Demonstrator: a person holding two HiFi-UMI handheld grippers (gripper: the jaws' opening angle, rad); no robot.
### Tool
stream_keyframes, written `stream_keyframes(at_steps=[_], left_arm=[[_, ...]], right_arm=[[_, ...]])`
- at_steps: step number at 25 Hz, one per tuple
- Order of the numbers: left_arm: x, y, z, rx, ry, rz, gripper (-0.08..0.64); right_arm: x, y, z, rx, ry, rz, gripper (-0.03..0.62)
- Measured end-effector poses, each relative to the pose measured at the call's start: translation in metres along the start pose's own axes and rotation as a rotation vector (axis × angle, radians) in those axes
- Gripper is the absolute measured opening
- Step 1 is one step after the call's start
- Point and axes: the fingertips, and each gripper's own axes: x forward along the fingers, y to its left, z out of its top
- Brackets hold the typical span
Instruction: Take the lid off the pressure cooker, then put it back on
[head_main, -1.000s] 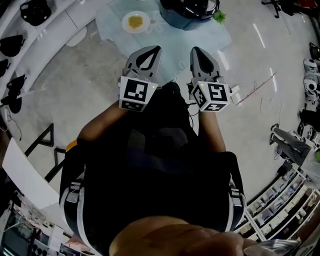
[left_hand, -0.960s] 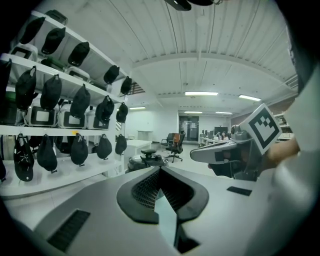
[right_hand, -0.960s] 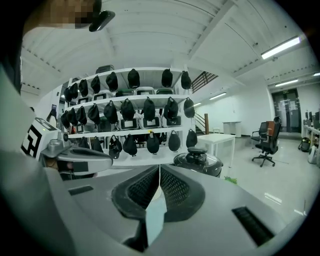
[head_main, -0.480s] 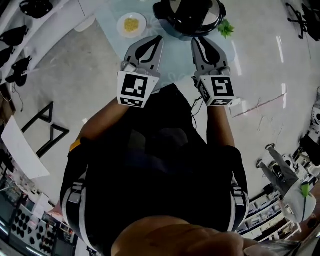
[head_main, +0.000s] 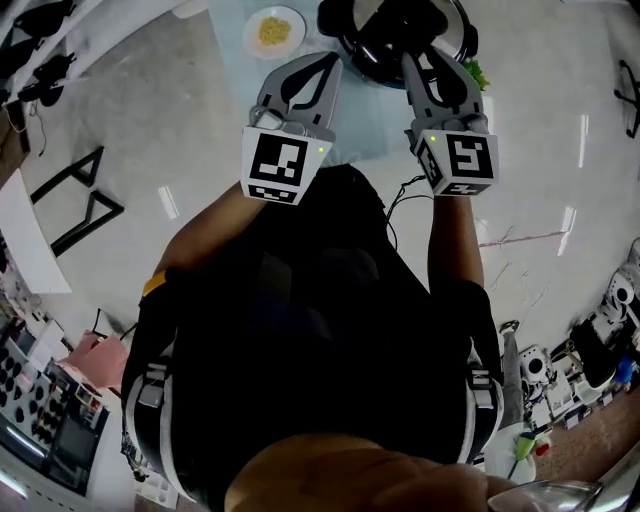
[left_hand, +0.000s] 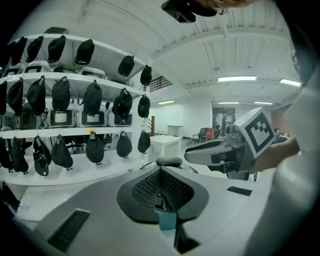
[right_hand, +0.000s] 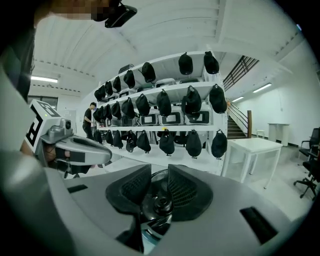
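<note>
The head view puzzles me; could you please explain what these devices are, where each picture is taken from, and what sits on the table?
A person holds a two-jaw gripper in each hand. The head view looks down from their head onto the left gripper and right gripper. The other two pictures come from cameras riding on each gripper. On the table stand a pressure cooker with its lid on, a plate of yellow food and something green. Nothing is held: the left gripper is shut and empty; the right gripper's jaws have just been opening, and a knob on the lid shows through their gap.
</note>
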Motion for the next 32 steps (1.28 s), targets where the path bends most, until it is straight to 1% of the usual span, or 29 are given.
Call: stream_keyframes(at_steps=[7, 13, 16, 19, 23, 26, 32], left_arm=[[0.015, 0.011, 0.006, -0.012, 0.003, 0.074, 0.007], [0.023, 0.027, -0.001, -0.025, 0.016, 0.125, 0.008], [0.027, 0.032, -0.003, -0.036, 0.024, 0.144, 0.008], [0.032, 0.036, -0.008, -0.047, 0.037, 0.156, 0.008], [0.038, 0.040, -0.013, -0.054, 0.050, 0.164, 0.007], [0.043, 0.040, -0.015, -0.057, 0.056, 0.162, 0.008], [0.046, 0.040, -0.019, -0.059, 0.063, 0.160, 0.007]], right_arm=[[0.023, -0.022, 0.006, -0.066, 0.012, 0.054, 0.135], [0.053, -0.033, 0.001, -0.132, 0.042, 0.116, 0.195], [0.065, -0.033, -0.002, -0.161, 0.063, 0.160, 0.231], [0.075, -0.032, -0.010, -0.196, 0.094, 0.201, 0.267], [0.084, -0.032, -0.020, -0.238, 0.124, 0.241, 0.291], [0.087, -0.034, -0.024, -0.256, 0.131, 0.263, 0.295], [0.095, -0.038, -0.039, -0.254, 0.173, 0.293, 0.298]])
